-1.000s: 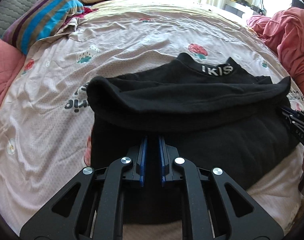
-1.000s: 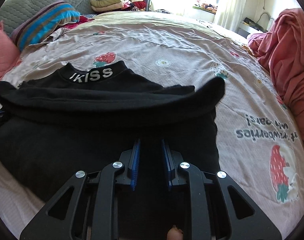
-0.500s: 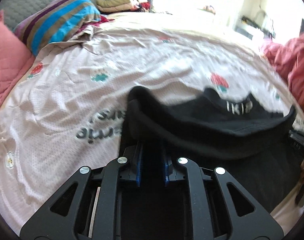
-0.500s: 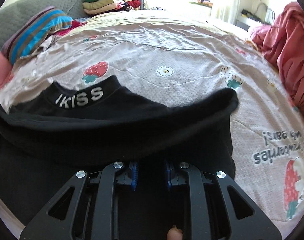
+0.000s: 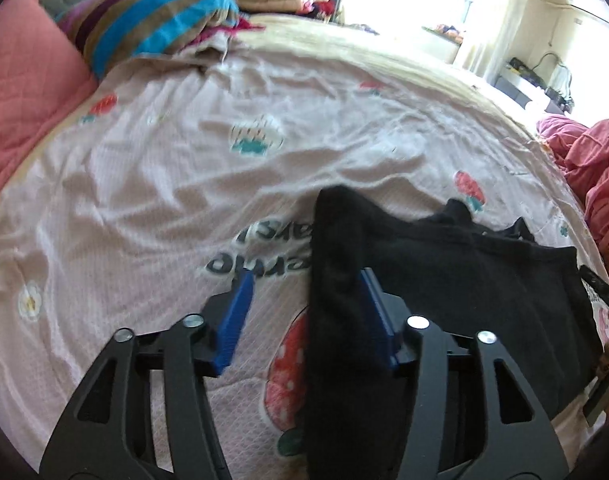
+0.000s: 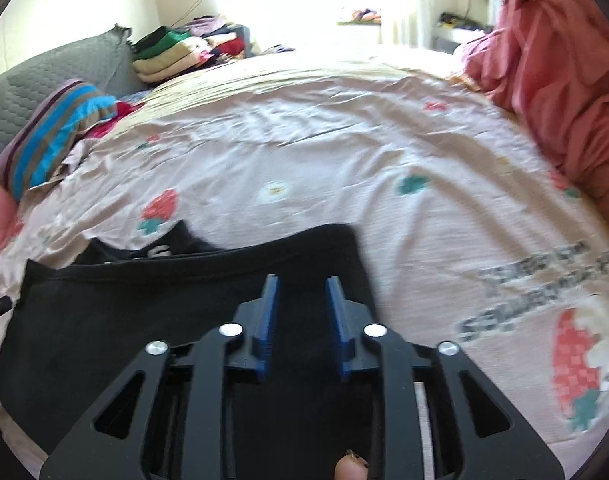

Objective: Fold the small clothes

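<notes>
A small black top (image 5: 444,280) lies folded on the pink printed bedsheet (image 5: 164,184). In the left wrist view my left gripper (image 5: 304,280) is open, jaws wide apart, and the garment's left edge lies loose between them against the right blue pad. In the right wrist view the black top (image 6: 144,312) lies flat with its white-lettered collar (image 6: 160,252) just showing at the far edge. My right gripper (image 6: 302,284) is open above the garment's right part, nothing between the pads.
A striped pillow (image 5: 152,28) and pink pillow (image 5: 24,96) lie at the bed's far left. Folded clothes (image 6: 172,56) are stacked at the head. A crumpled red blanket (image 6: 556,68) lies along the right side. The other gripper's tip (image 5: 600,284) shows at the right.
Both grippers have opened and let go of the folded edge, which now lies further over the collar. The left gripper swung left, the right gripper drew back and rose.
</notes>
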`<state>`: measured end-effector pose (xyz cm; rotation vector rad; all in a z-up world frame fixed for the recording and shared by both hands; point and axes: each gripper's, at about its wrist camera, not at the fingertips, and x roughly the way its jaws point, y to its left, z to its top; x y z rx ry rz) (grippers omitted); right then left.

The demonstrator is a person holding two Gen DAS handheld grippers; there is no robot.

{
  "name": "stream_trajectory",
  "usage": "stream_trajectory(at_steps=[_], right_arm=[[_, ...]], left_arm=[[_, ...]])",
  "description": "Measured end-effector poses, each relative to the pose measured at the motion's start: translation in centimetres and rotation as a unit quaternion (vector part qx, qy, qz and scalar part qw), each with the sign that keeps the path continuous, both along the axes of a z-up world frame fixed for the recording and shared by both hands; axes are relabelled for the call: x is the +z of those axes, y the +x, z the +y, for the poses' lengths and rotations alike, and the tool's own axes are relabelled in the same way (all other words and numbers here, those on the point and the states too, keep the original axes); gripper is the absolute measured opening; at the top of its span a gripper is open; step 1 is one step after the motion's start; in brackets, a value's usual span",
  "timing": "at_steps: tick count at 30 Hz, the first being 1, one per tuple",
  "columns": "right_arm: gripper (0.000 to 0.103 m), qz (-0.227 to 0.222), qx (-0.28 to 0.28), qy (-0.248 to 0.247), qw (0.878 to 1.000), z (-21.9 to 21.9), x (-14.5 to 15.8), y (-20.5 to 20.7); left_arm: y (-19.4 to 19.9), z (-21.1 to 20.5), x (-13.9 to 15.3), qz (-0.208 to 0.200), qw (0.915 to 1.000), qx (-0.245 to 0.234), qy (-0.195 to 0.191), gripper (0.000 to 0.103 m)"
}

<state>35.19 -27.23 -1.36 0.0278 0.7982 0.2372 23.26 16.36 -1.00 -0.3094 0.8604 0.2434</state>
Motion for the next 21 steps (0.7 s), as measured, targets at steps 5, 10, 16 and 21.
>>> stream_trajectory(at_steps=[5, 10, 16, 21], right_arm=[[0.045, 0.032, -0.011, -0.005, 0.999, -2.0, -1.3, 0.6], [0.019, 0.058, -0.001, 0.021, 0.998, -2.4, -2.6, 0.9], [0.006, 0.022, -0.019, -0.001, 1.0, -3.3, -1.4, -0.6], [0.014, 0.037, -0.023, -0.017, 0.999, -3.4, -2.7, -0.8]], left_arm=[[-0.1, 0.7, -1.4, 0.02, 0.9992, 0.002, -0.034, 0.06], [-0.1, 0.3, -2.4, 0.021, 0.9983, -0.013, -0.052, 0.013], [-0.3, -0.7, -0.9, 0.009, 0.9995, -0.03, 0.009, 0.003], [-0.4, -1.5, -2.1, 0.03, 0.9982, -0.037, 0.036, 0.005]])
